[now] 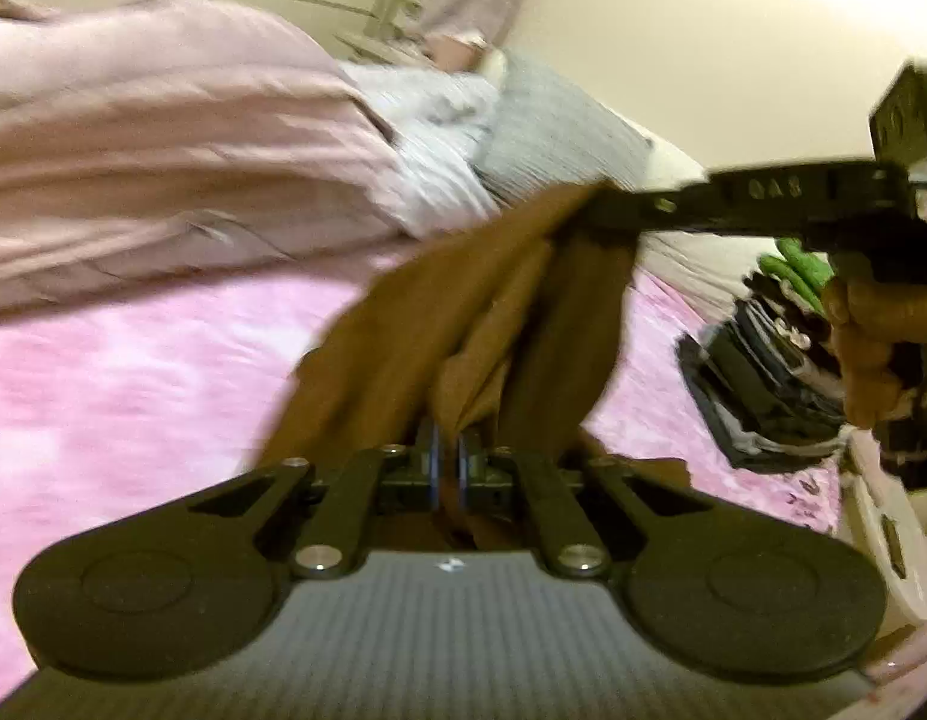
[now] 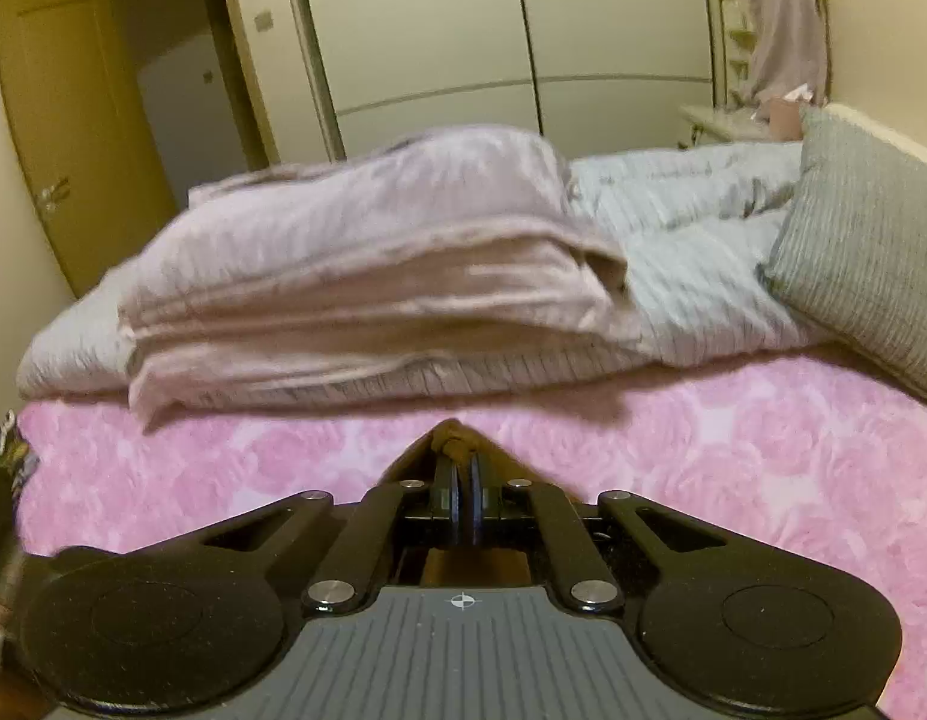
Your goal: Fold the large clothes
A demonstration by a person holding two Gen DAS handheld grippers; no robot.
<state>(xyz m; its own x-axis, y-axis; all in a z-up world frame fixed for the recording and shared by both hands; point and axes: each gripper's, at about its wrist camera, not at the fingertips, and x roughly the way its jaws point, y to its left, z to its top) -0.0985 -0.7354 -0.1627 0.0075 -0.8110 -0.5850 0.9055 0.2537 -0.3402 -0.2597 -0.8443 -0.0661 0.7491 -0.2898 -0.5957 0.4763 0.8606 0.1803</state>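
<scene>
A brown garment (image 1: 463,312) hangs stretched in the air above the pink bedspread (image 1: 133,372). My left gripper (image 1: 448,450) is shut on its lower part. In the left wrist view the right gripper (image 1: 595,207) reaches in from the right, held by a hand (image 1: 871,330), and is shut on the garment's upper edge. The right wrist view shows my right gripper (image 2: 460,468) shut on a small peak of the brown garment (image 2: 454,435), with the rest of the cloth hidden below the gripper body.
A folded mauve blanket (image 2: 355,276) lies across the bed behind the pink bedspread (image 2: 733,450). A pale striped duvet (image 2: 691,222) and a grey pillow (image 2: 865,252) are at the right. A dark pile of things (image 1: 763,372) sits at the bed's edge. Wardrobe doors (image 2: 463,30) stand behind.
</scene>
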